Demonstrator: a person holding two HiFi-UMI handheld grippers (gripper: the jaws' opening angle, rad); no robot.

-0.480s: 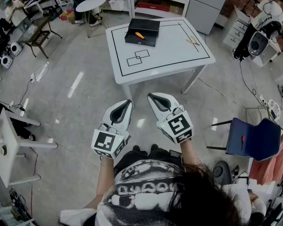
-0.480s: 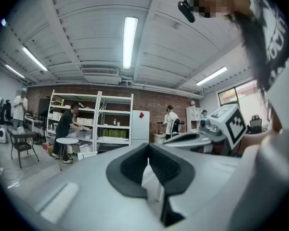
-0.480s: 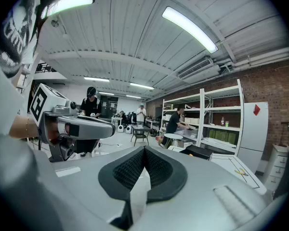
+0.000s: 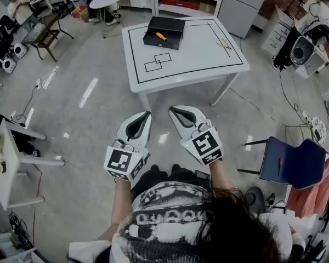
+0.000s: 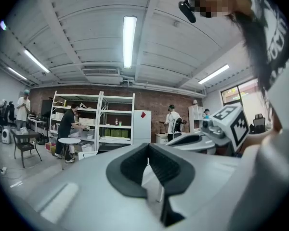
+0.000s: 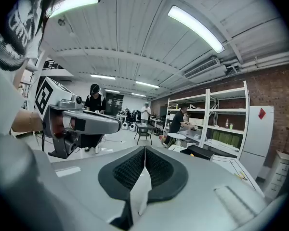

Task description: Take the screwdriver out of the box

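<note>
A black box (image 4: 165,30) lies open at the far left of the white table (image 4: 192,64), with the orange-handled screwdriver (image 4: 161,36) inside it. I stand well short of the table and hold both grippers side by side over the floor. My left gripper (image 4: 146,117) and right gripper (image 4: 174,111) are shut and empty, pointing toward the table. In the left gripper view its pads (image 5: 135,165) meet with nothing between them. The right gripper view shows its own shut gripper (image 6: 144,154), the box (image 6: 209,152) far ahead, and the left gripper (image 6: 77,124) beside it.
A small yellow-handled tool (image 4: 223,45) lies at the table's right side, and black rectangles (image 4: 158,62) are taped on its top. A blue chair (image 4: 293,163) stands at my right and a white side table (image 4: 5,163) at my left. Shelves (image 5: 94,119) and people stand beyond.
Both grippers have shifted slightly up the picture toward the table, and the view has moved a little. Their jaws stay shut.
</note>
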